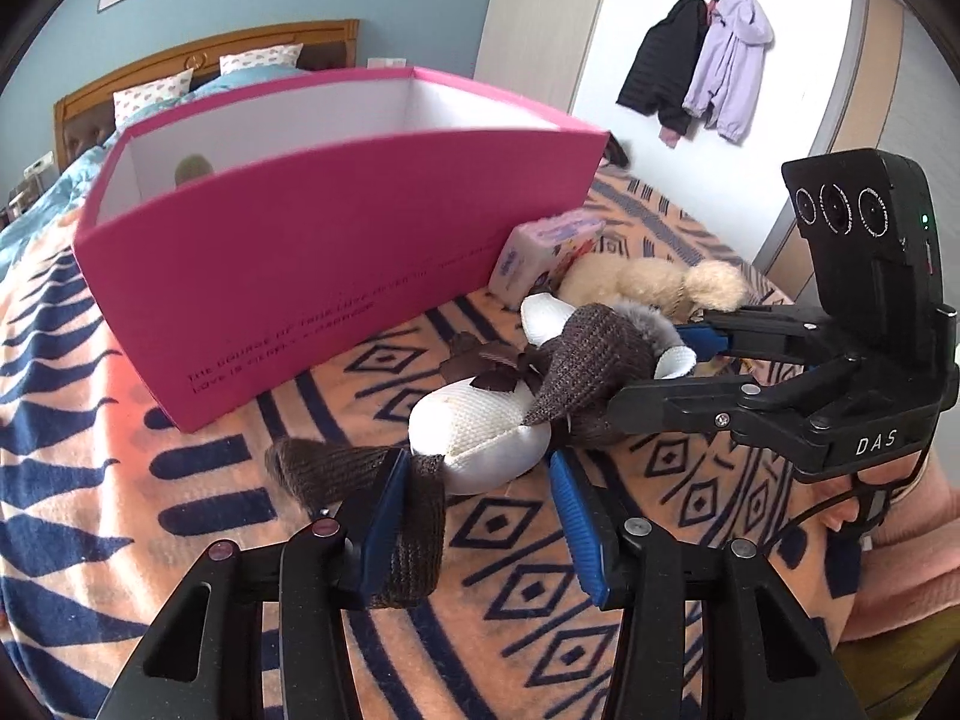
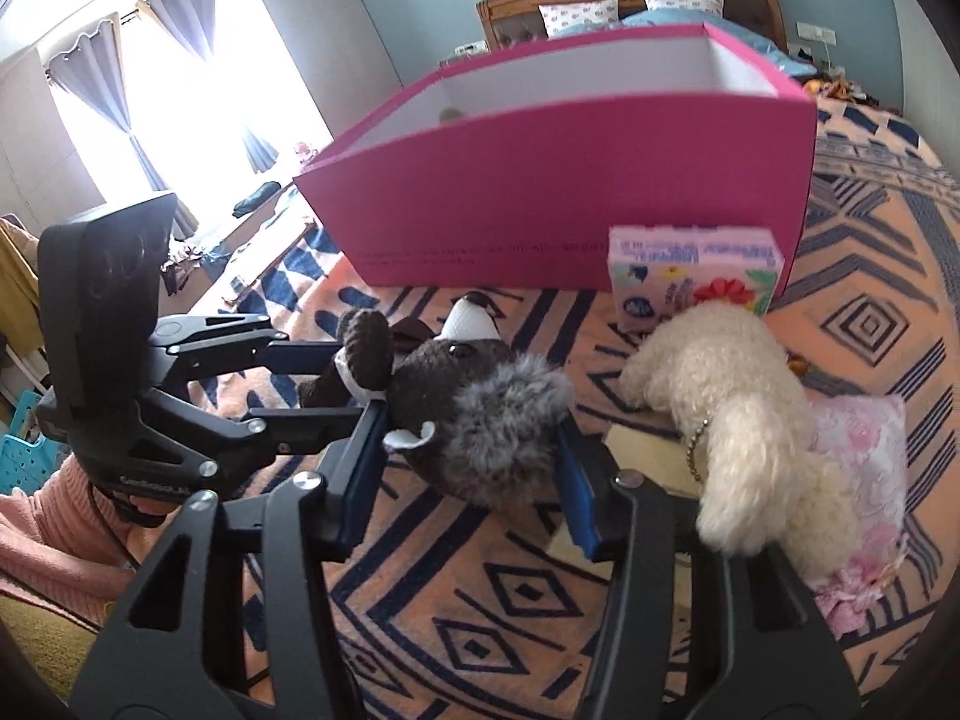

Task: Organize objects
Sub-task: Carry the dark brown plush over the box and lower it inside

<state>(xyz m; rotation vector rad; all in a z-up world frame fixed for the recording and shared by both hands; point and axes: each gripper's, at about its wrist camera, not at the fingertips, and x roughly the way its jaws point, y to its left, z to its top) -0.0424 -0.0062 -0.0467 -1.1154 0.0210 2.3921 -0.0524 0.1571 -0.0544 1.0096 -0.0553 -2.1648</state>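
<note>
Bedroom walls in pale blue frame a bed whose blanket (image 1: 120, 480) is peach with dark blue diamonds and stripes. On it stands an open pink box (image 1: 312, 276), white inside, with a line of small dark lettering low on its near wall; something rounded and greenish shows just above its rim at the far inside corner.

Just in front of the box lies a stuffed toy (image 1: 540, 384) with a cream woven belly, dark brown knitted limbs and head, a brown ribbon bow at the neck, white ear linings and a tuft of grey fur on the head. Its head points toward the right side of the bed, its legs toward the left.

The left gripper (image 1: 474, 510) has its jaws spread fairly wide around the toy's lower end: the left blue pad touches a brown knitted leg, while the right pad stands apart from the body. The right gripper (image 2: 474, 468) straddles the furry head with jaws wide; whether the pads press the fur cannot be told.

Beside the toy's head rests a cream curly-furred plush (image 2: 738, 414) with a small bead chain, partly on a pink floral pouch (image 2: 864, 480). A pink tissue pack (image 2: 696, 276) stands touching the box's near wall.

Coats (image 1: 702, 66) hang on a wall rack.
</note>
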